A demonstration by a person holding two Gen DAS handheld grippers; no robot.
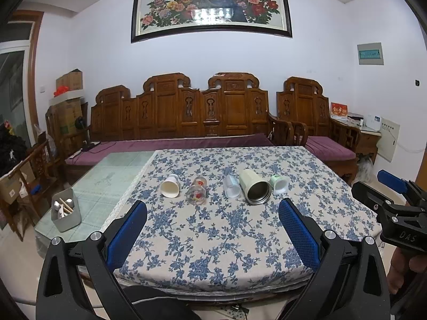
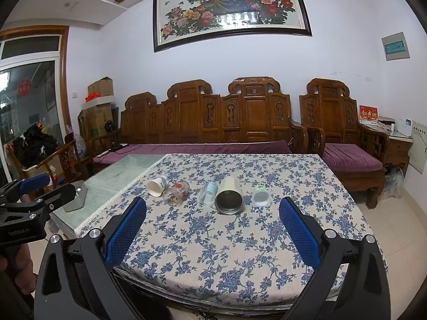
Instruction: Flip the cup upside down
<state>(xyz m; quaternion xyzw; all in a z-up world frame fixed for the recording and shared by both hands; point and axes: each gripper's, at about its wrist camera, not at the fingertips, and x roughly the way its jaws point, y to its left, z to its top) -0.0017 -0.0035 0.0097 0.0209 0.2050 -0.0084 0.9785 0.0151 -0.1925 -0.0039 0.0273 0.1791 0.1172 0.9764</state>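
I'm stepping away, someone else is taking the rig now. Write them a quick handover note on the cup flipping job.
Left hand-held gripper: open, empty, short of the cups.
Right hand-held gripper: open, empty, also held back.
Five cups lie on their sides in a row on the floral tablecloth: white paper cup, painted glass, clear plastic cup, steel-lined tumbler, small green-and-white cup.
Done: nothing flipped.
Left: set a cup mouth down.

Five cups lie on their sides in a row: white paper cup (image 1: 170, 185), flowered glass (image 1: 197, 193), clear cup (image 1: 231, 186), steel-lined tumbler (image 1: 254, 190), small green-white cup (image 1: 278, 184).
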